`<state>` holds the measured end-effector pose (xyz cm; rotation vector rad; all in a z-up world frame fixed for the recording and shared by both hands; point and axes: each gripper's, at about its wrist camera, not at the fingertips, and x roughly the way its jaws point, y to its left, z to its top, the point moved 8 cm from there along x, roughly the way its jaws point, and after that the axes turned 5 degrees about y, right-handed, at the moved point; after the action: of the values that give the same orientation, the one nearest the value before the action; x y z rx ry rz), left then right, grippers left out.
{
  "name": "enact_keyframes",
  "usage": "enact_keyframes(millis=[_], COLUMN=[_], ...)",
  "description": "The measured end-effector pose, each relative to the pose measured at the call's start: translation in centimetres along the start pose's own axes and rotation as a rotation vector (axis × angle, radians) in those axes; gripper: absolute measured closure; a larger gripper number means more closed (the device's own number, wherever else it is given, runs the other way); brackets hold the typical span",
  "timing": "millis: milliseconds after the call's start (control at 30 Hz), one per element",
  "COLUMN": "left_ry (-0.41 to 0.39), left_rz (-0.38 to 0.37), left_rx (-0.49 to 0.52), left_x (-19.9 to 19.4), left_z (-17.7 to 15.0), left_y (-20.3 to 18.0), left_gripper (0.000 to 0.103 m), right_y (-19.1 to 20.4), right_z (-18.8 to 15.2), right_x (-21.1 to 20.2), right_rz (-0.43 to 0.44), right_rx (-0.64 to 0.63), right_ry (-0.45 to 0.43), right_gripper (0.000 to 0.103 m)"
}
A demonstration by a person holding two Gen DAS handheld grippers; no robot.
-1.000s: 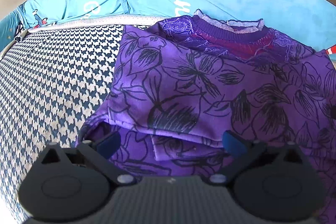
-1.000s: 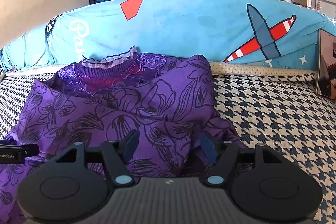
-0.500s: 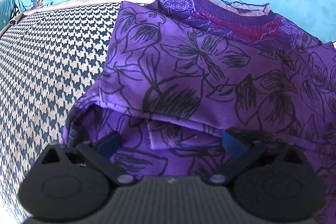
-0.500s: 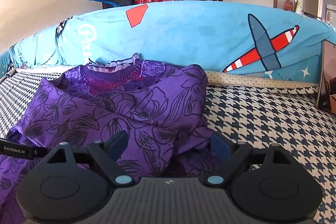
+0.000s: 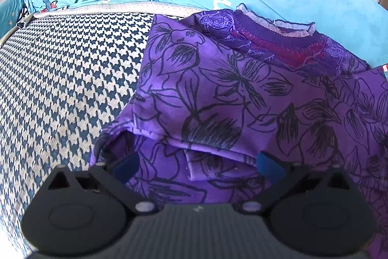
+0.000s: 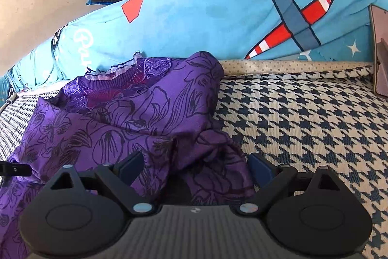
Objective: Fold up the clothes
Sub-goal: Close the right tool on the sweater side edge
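L tongs (image 5: 197,165) gape wide over near hem of purple black-flowered top (image 5: 242,98), half folded on navy-cream houndstooth sofa seat (image 5: 68,79) w/ collar toward blue plane-print cover (image 6: 218,21); R tongs (image 6: 195,169), jaws just spread, straddle its bunched corner, not pinching.

Left tool (image 5: 197,165) and right tool (image 6: 196,168) tilted downward, jaws wide apart.
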<state>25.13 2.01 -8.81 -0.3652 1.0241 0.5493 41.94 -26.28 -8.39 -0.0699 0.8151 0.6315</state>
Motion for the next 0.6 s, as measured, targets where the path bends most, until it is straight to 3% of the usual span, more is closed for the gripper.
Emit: enact_keyframes(millis=[200, 433, 600], left_ry=[-0.005, -0.004, -0.005], left_rz=[0.002, -0.001, 0.0], left_rx=[-0.001, -0.001, 0.001], left_x=[-0.26, -0.26, -0.27], left_z=[0.05, 0.04, -0.03], left_y=[0.31, 0.16, 0.17], left_gripper=[0.0, 0.0, 0.0], right_y=[0.36, 0.49, 0.51], right_z=[0.02, 0.34, 0.4], right_x=[0.64, 0.56, 0.58], right_rz=[-0.016, 0.009, 0.014], right_rx=[-0.059, -0.045, -0.042], right_ry=[-0.032, -0.042, -0.039], right_gripper=[0.021, 0.046, 0.047])
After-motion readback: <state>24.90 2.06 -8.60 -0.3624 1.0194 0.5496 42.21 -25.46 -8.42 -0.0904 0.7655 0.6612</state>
